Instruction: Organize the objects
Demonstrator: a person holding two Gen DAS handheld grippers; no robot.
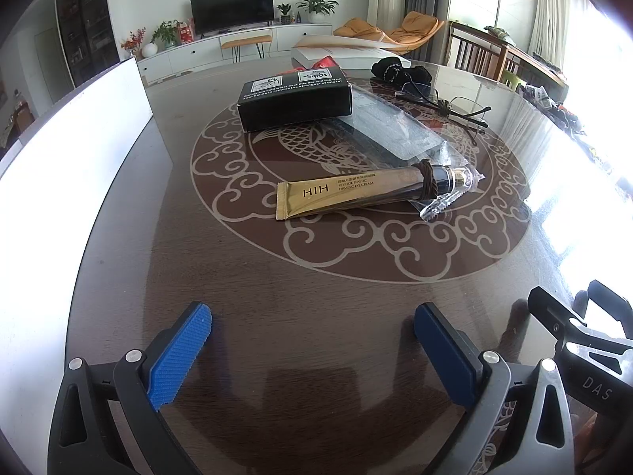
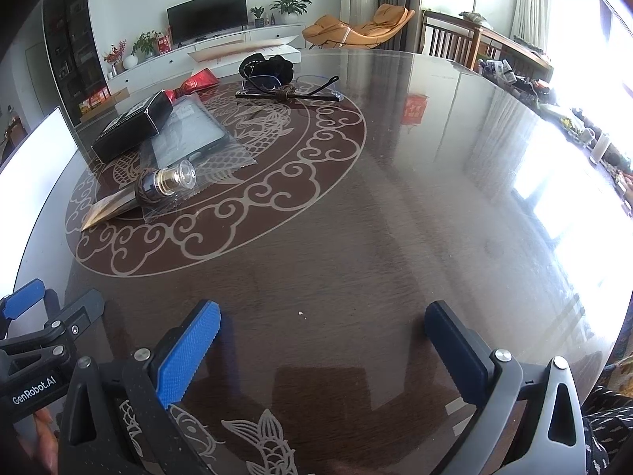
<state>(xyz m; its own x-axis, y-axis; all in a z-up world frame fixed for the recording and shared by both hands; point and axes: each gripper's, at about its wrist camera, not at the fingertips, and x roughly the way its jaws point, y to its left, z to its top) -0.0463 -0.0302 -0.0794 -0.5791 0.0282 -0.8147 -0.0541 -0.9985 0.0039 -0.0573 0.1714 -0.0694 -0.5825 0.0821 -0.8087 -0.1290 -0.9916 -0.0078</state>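
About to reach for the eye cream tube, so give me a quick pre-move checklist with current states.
1. Left gripper open, nothing between its pads: ok.
2. Right gripper open and empty: ok.
3. Eye cream tube lying flat, nearest item ahead of the left gripper: ok.
4. Tube free of neighbours: not ok; its cap end rests on the clear plastic packet, and a brown cord ring circles it.
5. Glasses clear of the path: ok, farther back.
6. Where the tube should go: cannot tell.
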